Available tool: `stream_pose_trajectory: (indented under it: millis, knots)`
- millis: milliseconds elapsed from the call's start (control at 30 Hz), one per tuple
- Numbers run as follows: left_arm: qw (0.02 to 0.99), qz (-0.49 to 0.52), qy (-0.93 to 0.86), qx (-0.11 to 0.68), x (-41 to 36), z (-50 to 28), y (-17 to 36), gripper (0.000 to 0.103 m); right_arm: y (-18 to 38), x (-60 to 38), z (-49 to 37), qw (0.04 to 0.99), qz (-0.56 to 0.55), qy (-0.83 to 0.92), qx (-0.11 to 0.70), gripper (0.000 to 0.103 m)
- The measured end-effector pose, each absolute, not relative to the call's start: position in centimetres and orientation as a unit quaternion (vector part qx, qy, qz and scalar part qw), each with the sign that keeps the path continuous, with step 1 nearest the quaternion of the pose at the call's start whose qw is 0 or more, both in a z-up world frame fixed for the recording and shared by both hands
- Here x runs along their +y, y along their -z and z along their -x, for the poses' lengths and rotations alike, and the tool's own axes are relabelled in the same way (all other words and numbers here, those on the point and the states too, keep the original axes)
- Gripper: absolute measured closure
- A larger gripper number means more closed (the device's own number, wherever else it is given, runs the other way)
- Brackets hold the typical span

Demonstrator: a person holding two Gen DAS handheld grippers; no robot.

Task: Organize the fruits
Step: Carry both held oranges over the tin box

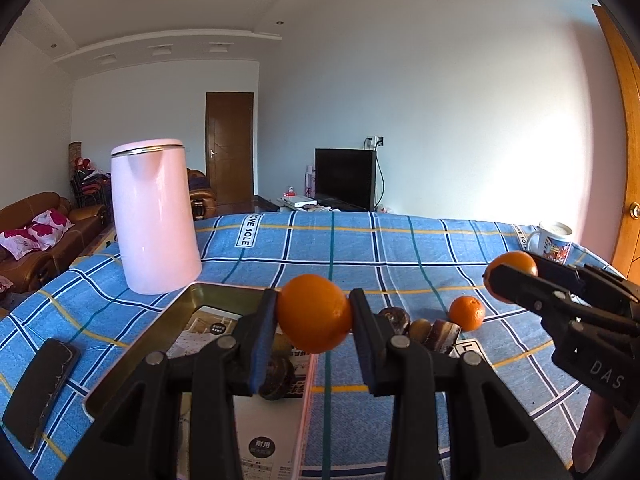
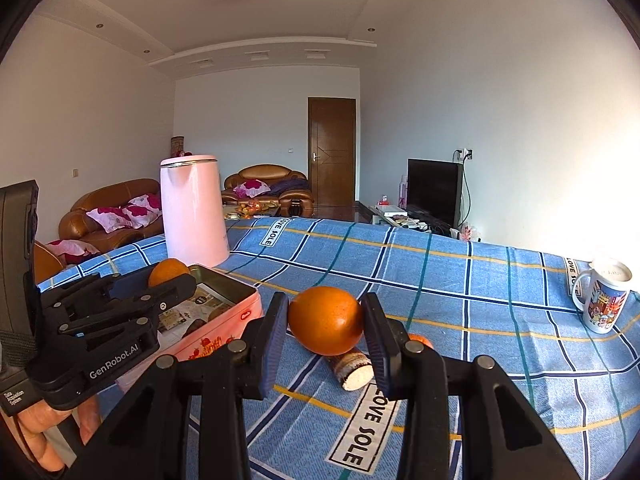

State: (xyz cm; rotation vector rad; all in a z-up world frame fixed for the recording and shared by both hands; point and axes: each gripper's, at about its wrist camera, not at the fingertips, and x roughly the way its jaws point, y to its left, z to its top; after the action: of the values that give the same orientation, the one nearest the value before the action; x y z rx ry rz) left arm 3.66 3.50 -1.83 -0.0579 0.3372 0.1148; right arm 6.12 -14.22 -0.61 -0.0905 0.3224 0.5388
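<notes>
My left gripper (image 1: 314, 316) is shut on an orange (image 1: 314, 313) and holds it above the right edge of the open pink tin box (image 1: 168, 312). My right gripper (image 2: 325, 320) is shut on a second orange (image 2: 326, 320), held above the blue checked cloth; it shows at the right of the left wrist view (image 1: 514, 276). A third orange (image 1: 467, 313) lies on the cloth beside several brown fruits (image 1: 420, 330). A dark fruit (image 1: 276, 378) lies inside the box. In the right wrist view a cut brown piece (image 2: 354, 368) lies under the held orange.
A tall pink kettle (image 1: 154, 216) stands behind the box. A phone (image 1: 40, 392) lies at the left on the cloth. A printed mug (image 2: 604, 296) stands near the table's right edge. Sofas, a door and a television are in the room behind.
</notes>
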Motion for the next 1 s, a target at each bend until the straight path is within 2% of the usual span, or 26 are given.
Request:
stream_pose_trajectory:
  millis: [267, 533, 1000]
  knots:
    - [0.981, 0.040, -0.072, 0.174, 5.9, -3.1, 1.7, 0.065, -0.3, -11.0, -5.7, 0.939, 0.050, -0.299, 0.160, 0.063]
    - [0.972, 0.076, -0.118, 0.188, 11.8, -2.9, 1.7, 0.065, -0.3, -6.6, -5.8, 0.918, 0.053, -0.349, 0.180, 0.063]
    - [0.954, 0.089, -0.125, 0.256, 15.7, -5.4, 4.0, 0.065, 4.1, 0.7, -7.2, 0.876, 0.092, -0.390, 0.268, 0.063]
